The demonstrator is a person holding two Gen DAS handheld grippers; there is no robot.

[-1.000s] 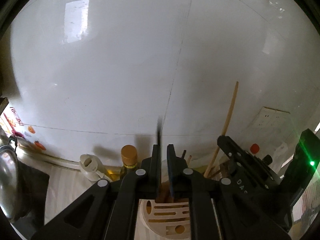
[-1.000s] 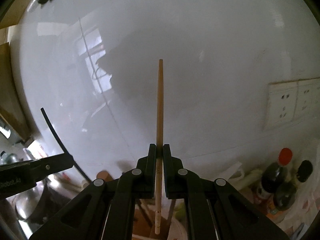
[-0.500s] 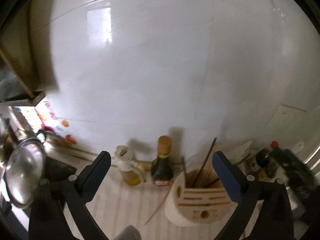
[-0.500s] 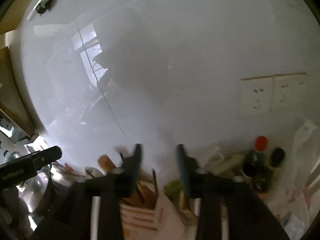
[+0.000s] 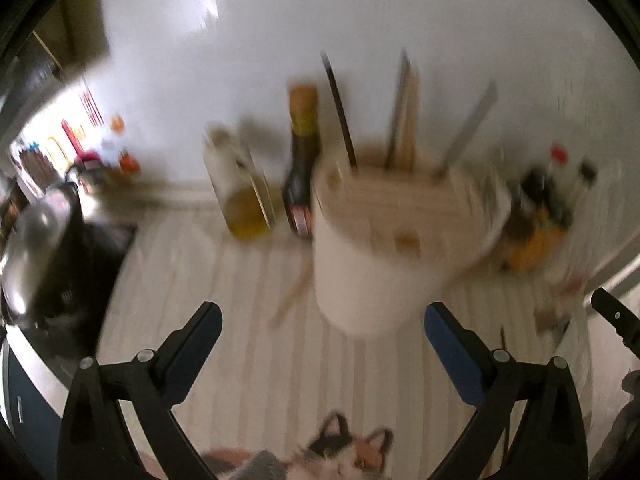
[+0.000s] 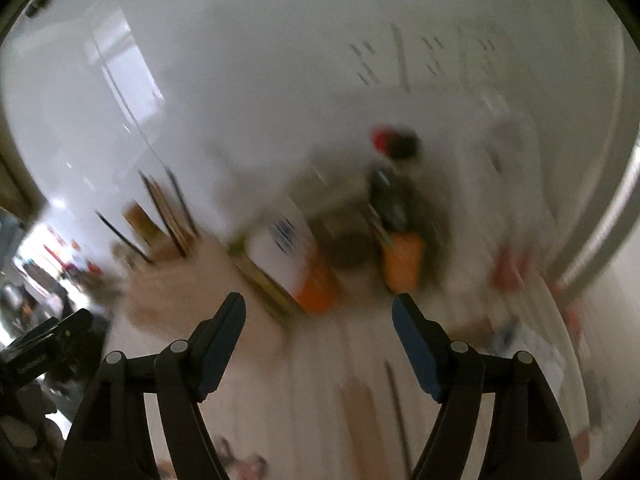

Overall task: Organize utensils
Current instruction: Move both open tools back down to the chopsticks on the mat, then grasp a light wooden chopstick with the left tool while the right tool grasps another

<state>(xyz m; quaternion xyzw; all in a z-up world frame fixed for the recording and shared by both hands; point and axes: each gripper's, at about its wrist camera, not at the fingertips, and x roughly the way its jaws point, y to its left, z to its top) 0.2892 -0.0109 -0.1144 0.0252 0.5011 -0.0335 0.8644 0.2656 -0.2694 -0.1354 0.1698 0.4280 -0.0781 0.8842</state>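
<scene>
A white utensil holder [image 5: 384, 256] with a slotted wooden top stands on the striped counter. A black chopstick [image 5: 340, 116], wooden chopsticks [image 5: 404, 112] and a grey one stand in it. One wooden chopstick [image 5: 294, 292] lies loose on the counter left of the holder. My left gripper [image 5: 320, 316] is wide open in front of the holder, holding nothing. My right gripper [image 6: 318, 304] has its jaws opening, with nothing between them. In the blurred right wrist view the holder [image 6: 168, 284] sits to the left, and loose chopsticks [image 6: 396, 400] lie on the counter below the jaws.
An oil bottle [image 5: 240, 192] and a dark sauce bottle [image 5: 304, 160] stand left of the holder by the wall. A metal pot [image 5: 36, 236] is far left. More sauce bottles [image 5: 548, 200] and a white-and-orange carton [image 6: 296, 264] crowd the right. A cat-patterned cloth [image 5: 344, 452] lies nearest.
Both grippers went from shut to open, letting go of the black chopstick and the wooden one. Both then dropped back and tilted down toward the counter; the holder now shows whole.
</scene>
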